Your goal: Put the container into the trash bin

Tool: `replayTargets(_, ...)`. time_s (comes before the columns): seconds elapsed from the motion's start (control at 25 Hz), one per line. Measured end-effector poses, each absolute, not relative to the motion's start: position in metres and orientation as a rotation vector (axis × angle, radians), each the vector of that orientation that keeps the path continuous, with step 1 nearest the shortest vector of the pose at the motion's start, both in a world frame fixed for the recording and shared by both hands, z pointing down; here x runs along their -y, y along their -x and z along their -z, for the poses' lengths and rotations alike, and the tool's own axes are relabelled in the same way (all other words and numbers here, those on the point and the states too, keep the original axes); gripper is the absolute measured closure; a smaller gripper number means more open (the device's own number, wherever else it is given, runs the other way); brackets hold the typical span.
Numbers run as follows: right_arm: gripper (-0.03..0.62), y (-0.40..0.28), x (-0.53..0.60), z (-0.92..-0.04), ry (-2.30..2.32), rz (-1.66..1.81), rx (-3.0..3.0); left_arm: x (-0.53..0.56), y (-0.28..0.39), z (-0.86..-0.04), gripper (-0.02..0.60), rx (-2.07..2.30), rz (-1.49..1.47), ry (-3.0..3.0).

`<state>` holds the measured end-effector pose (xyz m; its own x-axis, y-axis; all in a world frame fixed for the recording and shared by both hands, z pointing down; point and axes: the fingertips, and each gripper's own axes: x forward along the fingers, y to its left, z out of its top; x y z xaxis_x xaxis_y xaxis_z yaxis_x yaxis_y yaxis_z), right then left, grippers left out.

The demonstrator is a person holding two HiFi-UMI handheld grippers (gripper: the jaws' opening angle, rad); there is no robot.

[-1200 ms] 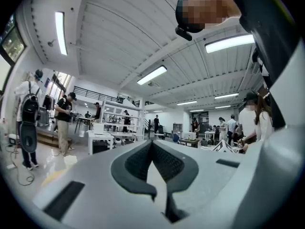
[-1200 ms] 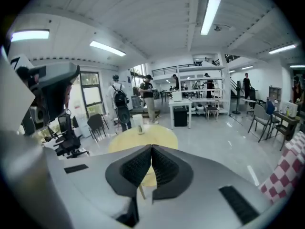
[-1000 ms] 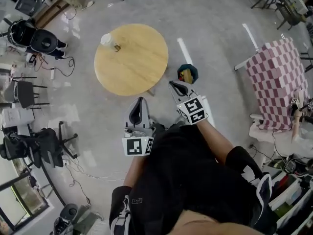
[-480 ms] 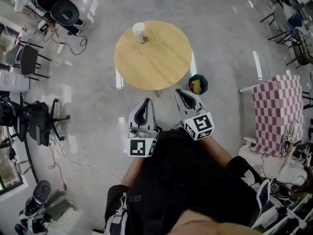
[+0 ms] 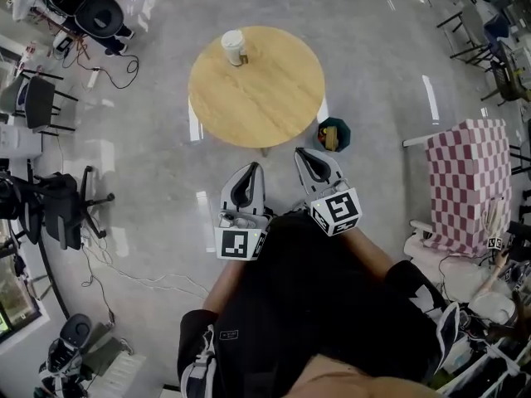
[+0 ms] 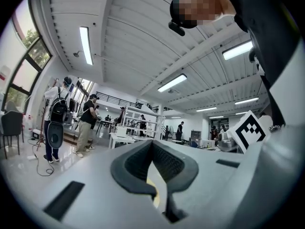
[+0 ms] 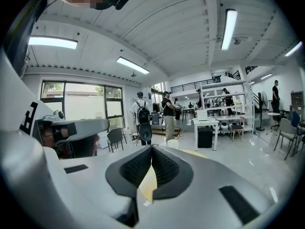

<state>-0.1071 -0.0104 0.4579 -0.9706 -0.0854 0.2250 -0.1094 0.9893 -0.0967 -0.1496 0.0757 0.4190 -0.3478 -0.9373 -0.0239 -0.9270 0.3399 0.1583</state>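
A white paper cup, the container [image 5: 233,46], stands upright near the far left edge of the round wooden table [image 5: 265,98]. A small dark green trash bin [image 5: 333,134] with yellow and red things inside sits on the floor by the table's near right side. My left gripper [image 5: 253,166] [image 6: 152,143] and right gripper [image 5: 300,151] [image 7: 151,148] are held side by side in front of the person's body, short of the table. Both point level toward it. Each is shut with nothing between its jaws. The right gripper's tip is close to the bin in the head view.
Black office chairs [image 5: 62,206] and floor cables [image 5: 124,272] crowd the left. A pink checkered cloth [image 5: 469,172] covers something at the right. People with backpacks stand in the distance [image 6: 57,118] [image 7: 142,120], near white shelving [image 7: 224,104]. Grey floor lies between the grippers and the table.
The table and cup have shifted right and closer in the head view as the person moved and turned. Both grippers stay shut in front of the body, now nearer the table and bin.
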Motion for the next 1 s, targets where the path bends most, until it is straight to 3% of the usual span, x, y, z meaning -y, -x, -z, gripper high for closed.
replayTargets(1.0,0.568,0.136,0.008,-0.457,-0.165,-0.130,2.924,-0.073,0.175,-0.422,0.574,2.484,0.234,-1.791)
